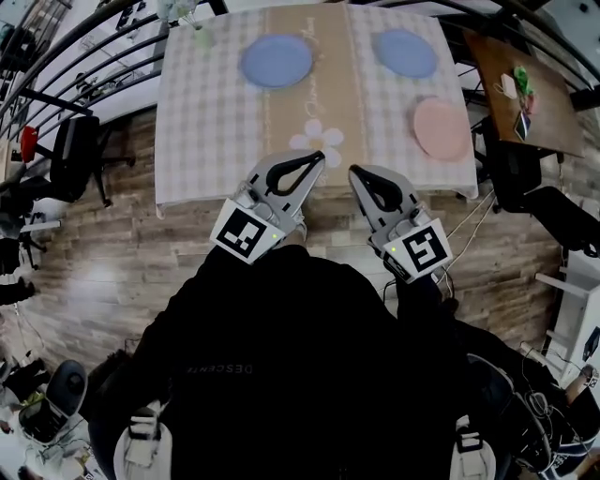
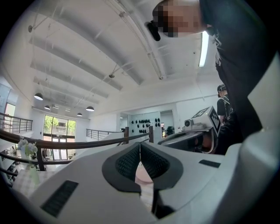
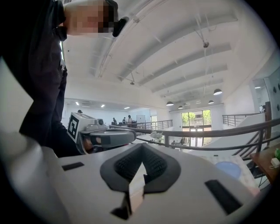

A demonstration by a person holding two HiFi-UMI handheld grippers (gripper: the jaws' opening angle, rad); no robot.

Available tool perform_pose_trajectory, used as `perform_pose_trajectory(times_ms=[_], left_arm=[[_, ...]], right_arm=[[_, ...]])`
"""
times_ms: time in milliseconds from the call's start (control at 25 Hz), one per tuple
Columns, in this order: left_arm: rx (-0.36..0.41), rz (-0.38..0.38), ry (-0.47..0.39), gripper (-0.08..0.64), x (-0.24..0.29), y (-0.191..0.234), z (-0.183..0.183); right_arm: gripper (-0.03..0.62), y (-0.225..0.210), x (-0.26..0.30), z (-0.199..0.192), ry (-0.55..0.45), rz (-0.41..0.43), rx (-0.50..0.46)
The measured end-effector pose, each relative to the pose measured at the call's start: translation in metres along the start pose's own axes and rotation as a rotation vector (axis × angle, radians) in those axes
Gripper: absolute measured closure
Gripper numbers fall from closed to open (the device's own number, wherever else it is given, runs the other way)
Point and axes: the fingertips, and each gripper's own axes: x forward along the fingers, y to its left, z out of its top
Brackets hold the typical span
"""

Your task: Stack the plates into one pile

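Observation:
Three plates lie apart on the checked tablecloth: a blue plate at the far middle, a second blue plate at the far right, and a pink plate near the right edge. My left gripper and right gripper hover side by side over the table's near edge, both shut and empty. Each points upward and away in its own view, left gripper and right gripper. A blue plate shows low right in the right gripper view.
A beige runner with a flower print runs down the table's middle. A vase of flowers stands at the far left corner. A brown side table sits right of the table, a black chair left, railings behind.

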Motion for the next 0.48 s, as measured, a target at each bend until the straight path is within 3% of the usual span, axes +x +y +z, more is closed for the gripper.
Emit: perform_pose_trajectory(times_ms=[480], left_arm=[[0.043, -0.077, 0.01, 0.538, 0.04, 0.079, -0.007]], right_arm=[[0.589, -0.055, 0.083, 0.012, 0.015, -0.067, 0.015]])
